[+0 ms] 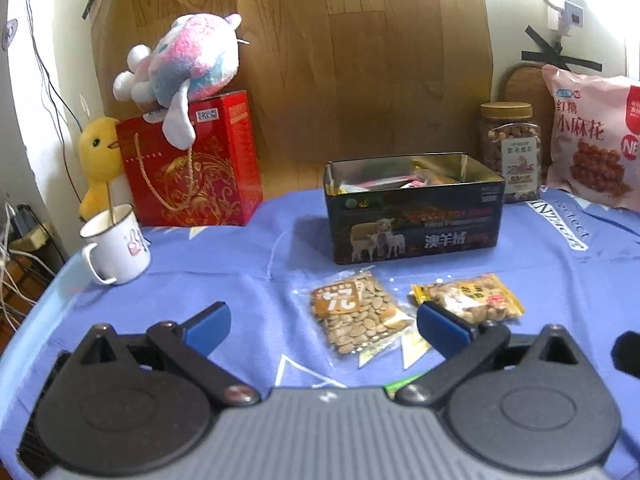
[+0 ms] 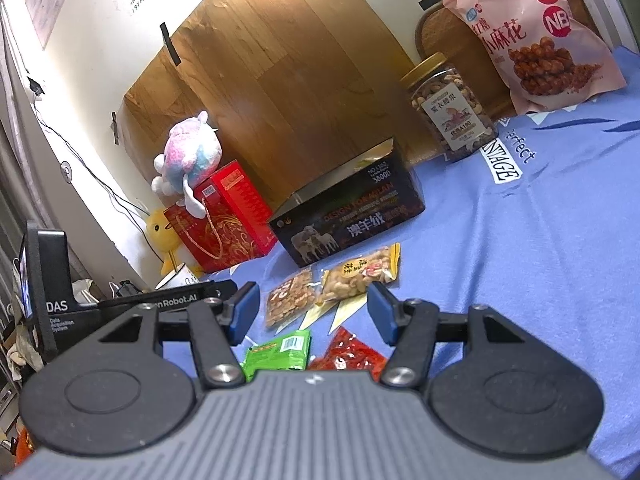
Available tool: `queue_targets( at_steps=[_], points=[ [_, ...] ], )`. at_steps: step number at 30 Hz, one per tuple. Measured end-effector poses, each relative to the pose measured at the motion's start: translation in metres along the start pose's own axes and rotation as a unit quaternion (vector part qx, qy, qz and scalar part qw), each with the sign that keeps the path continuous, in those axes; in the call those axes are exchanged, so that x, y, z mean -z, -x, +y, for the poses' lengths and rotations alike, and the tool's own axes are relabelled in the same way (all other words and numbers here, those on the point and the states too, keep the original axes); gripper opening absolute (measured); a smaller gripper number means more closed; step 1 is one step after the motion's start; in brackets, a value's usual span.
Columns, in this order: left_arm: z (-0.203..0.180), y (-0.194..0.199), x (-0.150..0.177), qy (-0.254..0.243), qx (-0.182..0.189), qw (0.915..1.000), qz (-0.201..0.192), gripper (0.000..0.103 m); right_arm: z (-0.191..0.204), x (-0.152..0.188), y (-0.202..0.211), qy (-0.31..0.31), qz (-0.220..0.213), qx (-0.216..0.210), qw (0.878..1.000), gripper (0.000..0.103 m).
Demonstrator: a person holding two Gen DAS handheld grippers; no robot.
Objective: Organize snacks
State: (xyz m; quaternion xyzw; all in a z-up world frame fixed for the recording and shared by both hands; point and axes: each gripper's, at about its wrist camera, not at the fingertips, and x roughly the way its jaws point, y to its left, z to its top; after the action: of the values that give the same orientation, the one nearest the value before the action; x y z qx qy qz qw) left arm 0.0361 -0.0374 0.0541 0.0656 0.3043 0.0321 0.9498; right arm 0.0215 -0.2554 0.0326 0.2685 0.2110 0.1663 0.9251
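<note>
Four small snack packets lie loose on the counter (image 1: 200, 256), which is draped in a blue cloth. At the far right a big pink snack bag (image 1: 592, 140) leans upright, with a nut jar (image 1: 511, 152) just to its left. At the far left a red gift box (image 1: 192, 164) carries a plush toy (image 1: 188, 60), and a white mug (image 1: 116, 248) stands nearer, at the left edge. Mid-counter sits the open tin box (image 1: 412, 216), its long side facing the near edge, with some packets already inside, so it is probably where the loose ones belong.

Just near of the tin lie the seed packet (image 1: 360, 316) and, to its right, the peanut packet (image 1: 472, 300), close beside each other. Nearer still, seen best from the right wrist, are a green packet (image 2: 280, 350) and a red packet (image 2: 352, 354).

Left gripper (image 1: 324, 326) is spread wide and holds nothing; the seed packet lies straight ahead between its fingers, long axis running near-to-far and tilted slightly left. Right gripper (image 2: 312, 312) is also parted and empty, the green and red packets lying just below and between its fingers. Each hand looks well placed for its own pair, and the left seems nearer to the seed packet.
</note>
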Motion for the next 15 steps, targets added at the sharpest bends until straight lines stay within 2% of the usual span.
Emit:
queue_targets(
  at_steps=[15],
  points=[
    [0.0010, -0.0038, 0.0007, -0.005, -0.011, 0.9999, 0.001, 0.102, -0.0021, 0.0003, -0.0005, -0.002, 0.001, -0.001, 1.000, 0.062]
  ],
)
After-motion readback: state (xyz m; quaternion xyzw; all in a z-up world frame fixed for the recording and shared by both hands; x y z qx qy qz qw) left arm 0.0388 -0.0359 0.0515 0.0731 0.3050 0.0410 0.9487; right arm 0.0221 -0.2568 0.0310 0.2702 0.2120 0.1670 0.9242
